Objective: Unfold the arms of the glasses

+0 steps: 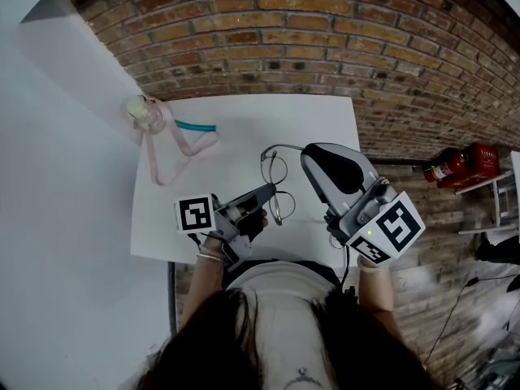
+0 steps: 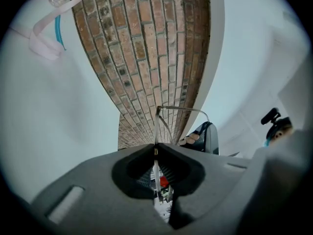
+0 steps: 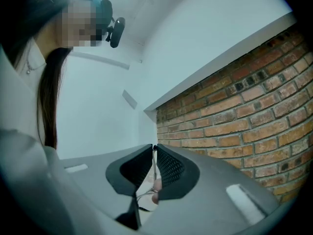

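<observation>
Over the table's (image 1: pixel 244 120) near edge, the left gripper (image 1: pixel 270 191) is clamped on the glasses (image 1: pixel 277 170) by the frame, likely to steady them. The right gripper (image 1: pixel 308 153) pinches one thin arm, seemingly to swing it open.

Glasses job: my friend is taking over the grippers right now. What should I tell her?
Left gripper: shut on the glasses at the frame, over the white table.
Right gripper: shut on a thin wire of the glasses, seemingly the end of one arm.
Done: that arm looks swung out from the lenses.
Left: probably finish opening it, then check the other arm; I cannot tell its state.
</observation>
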`<state>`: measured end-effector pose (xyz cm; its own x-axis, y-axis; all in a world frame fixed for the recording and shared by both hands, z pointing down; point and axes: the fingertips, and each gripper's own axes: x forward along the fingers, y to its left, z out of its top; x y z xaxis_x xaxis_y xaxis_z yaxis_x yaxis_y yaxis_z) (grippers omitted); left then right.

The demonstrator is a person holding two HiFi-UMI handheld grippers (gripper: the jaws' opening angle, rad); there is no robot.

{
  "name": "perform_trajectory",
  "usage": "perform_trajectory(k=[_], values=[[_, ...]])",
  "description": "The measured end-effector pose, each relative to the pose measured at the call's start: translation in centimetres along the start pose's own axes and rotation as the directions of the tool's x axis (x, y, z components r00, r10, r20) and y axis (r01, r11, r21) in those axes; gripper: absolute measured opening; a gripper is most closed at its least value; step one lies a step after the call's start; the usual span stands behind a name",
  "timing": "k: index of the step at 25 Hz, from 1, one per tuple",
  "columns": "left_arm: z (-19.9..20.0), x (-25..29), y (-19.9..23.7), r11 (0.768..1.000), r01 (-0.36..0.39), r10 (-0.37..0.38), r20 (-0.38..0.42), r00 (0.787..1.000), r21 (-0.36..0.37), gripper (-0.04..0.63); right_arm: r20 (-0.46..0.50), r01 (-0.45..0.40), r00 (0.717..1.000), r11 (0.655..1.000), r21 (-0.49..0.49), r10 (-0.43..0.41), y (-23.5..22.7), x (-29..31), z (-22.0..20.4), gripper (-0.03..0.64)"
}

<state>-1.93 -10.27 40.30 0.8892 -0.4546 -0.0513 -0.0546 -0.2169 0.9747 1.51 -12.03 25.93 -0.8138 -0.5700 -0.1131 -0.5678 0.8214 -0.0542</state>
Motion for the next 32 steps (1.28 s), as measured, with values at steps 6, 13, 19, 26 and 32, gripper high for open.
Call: perform_trajectory(k=[6, 13, 19, 26, 32], values=[[0.6, -0.2, -0.2, 0.999, 0.028, -0.027, 0.034, 0.999, -0.032, 0.025, 0.029, -0.041, 0.999, 0.999, 0.013, 0.040, 0.5, -0.2, 0.5, 0.070], [0.8, -0.5, -0.7, 0.999, 0.038, -0.037, 0.028, 0.999, -0.025, 0.025, 0.013, -0.051, 0.999, 0.996, 0.067, 0.051, 0.0, -0.3, -0.6, 0.071], [0.3, -0.5, -1.8, 0.999, 0.052, -0.052, -0.005, 0.999, -0.006, 0.025, -0.035, -0.066, 0.997, 0.988, 0.141, 0.071, -0.4, 0.0, -2.8, 0.072], [-0.3, -0.4, -2.6, 0.997, 0.079, -0.079, -0.048, 0.996, 0.014, 0.025, -0.085, -0.107, 0.988, 0.973, 0.206, 0.127, 0.0, 0.7, -4.7, 0.079], [-1.0, -0.3, -3.4, 0.993, 0.112, -0.109, -0.096, 0.989, 0.033, 0.025, -0.111, -0.125, 0.982, 0.963, 0.238, 0.154, 0.3, 1.1, -5.8, 0.086]])
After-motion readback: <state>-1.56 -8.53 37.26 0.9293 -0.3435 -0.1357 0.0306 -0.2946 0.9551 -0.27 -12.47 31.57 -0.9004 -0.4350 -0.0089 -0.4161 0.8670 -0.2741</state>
